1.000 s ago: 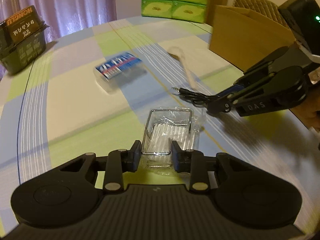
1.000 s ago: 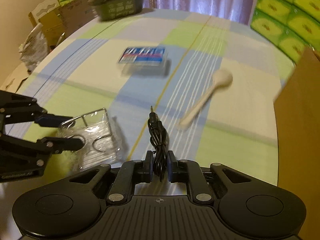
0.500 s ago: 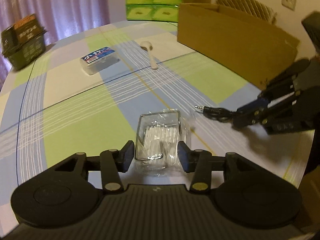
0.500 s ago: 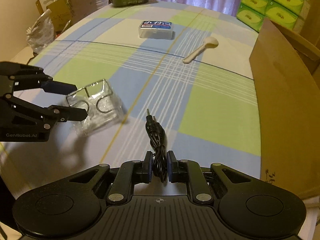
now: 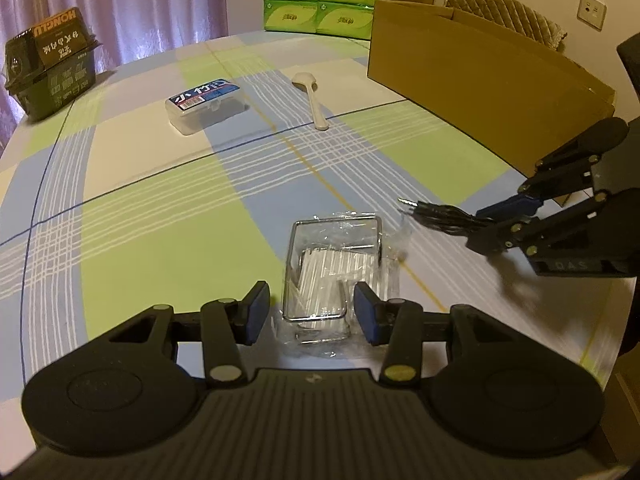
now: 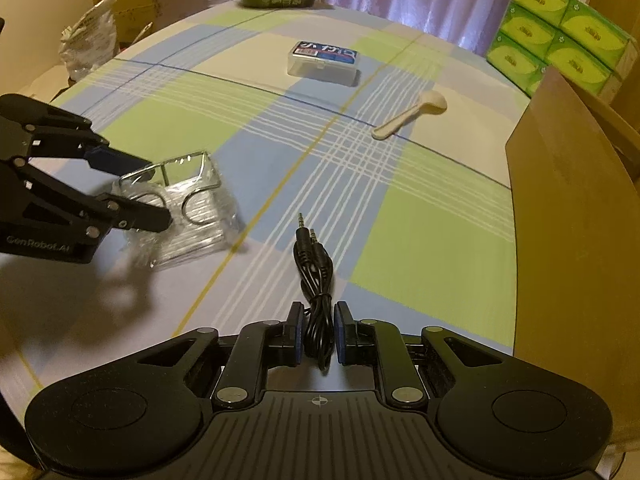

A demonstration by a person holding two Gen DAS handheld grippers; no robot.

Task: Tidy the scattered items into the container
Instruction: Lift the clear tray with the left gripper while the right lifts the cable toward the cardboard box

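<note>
A clear plastic packet holding a wire rack and white pieces (image 5: 332, 264) lies on the checked tablecloth between the fingers of my left gripper (image 5: 311, 314), which stands open around it; the left finger is clear of it. The right wrist view shows that packet (image 6: 192, 216) and the left gripper (image 6: 156, 196) at the left. My right gripper (image 6: 318, 332) is shut on a coiled black audio cable (image 6: 314, 264) whose plugs point forward. From the left wrist view, the right gripper (image 5: 478, 228) holds the cable (image 5: 444, 216) just above the table. The open cardboard box (image 5: 480, 92) stands at the right.
A white spoon (image 5: 314, 100) and a clear lidded box with a blue label (image 5: 204, 106) lie mid-table. A dark green package (image 5: 52, 68) sits far left, green tissue boxes (image 5: 320, 0) at the back. The cardboard box wall (image 6: 568, 208) rises close on the right.
Both grippers have drawn back toward the near side of the table. My left gripper's jaws have spread apart around the packet. The right gripper has kept its hold on the cable.
</note>
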